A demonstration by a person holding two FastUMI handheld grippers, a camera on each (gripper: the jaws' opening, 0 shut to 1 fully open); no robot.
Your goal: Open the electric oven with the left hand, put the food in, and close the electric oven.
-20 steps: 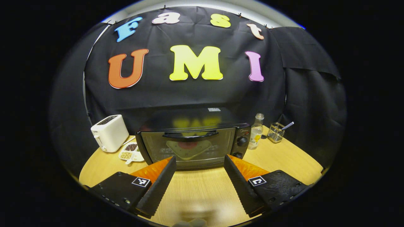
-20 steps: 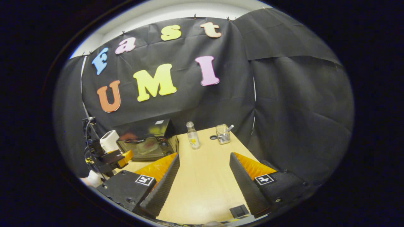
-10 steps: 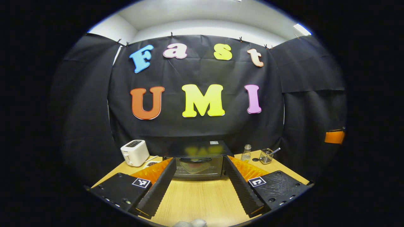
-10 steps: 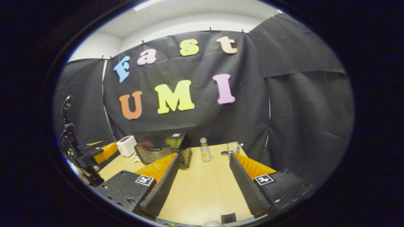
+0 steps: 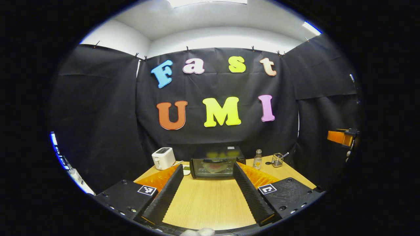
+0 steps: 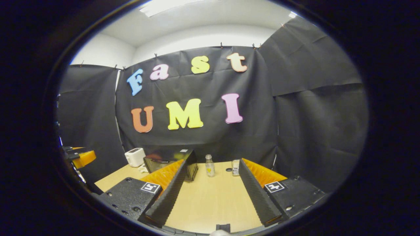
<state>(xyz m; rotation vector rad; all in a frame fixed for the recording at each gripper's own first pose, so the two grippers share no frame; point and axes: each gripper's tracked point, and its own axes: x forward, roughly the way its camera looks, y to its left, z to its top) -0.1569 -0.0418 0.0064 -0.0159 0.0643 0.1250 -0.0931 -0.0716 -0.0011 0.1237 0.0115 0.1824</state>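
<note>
The black electric oven (image 5: 215, 163) stands at the back of the wooden table (image 5: 203, 206) with its glass door shut. Behind the glass, a pale plate with something red on it (image 5: 213, 166) shows dimly. My left gripper (image 5: 207, 166) is open and holds nothing, well back from the oven and facing it. My right gripper (image 6: 212, 162) is also open and holds nothing, with the oven (image 6: 167, 160) off to its left. The right gripper (image 5: 341, 137) also appears at the far right of the left gripper view. The left gripper (image 6: 80, 157) appears at the far left of the right gripper view.
A white toaster (image 5: 163, 157) stands left of the oven, with a small dish (image 5: 186, 169) between them. Right of the oven are a clear bottle (image 5: 258, 159) and a wire holder (image 5: 278, 160) with a utensil. Bare tabletop (image 6: 210, 200) lies before both grippers.
Both grippers have drawn back from the oven and risen, so it looks much smaller and farther. Its door stays shut. Both grippers stay open.
</note>
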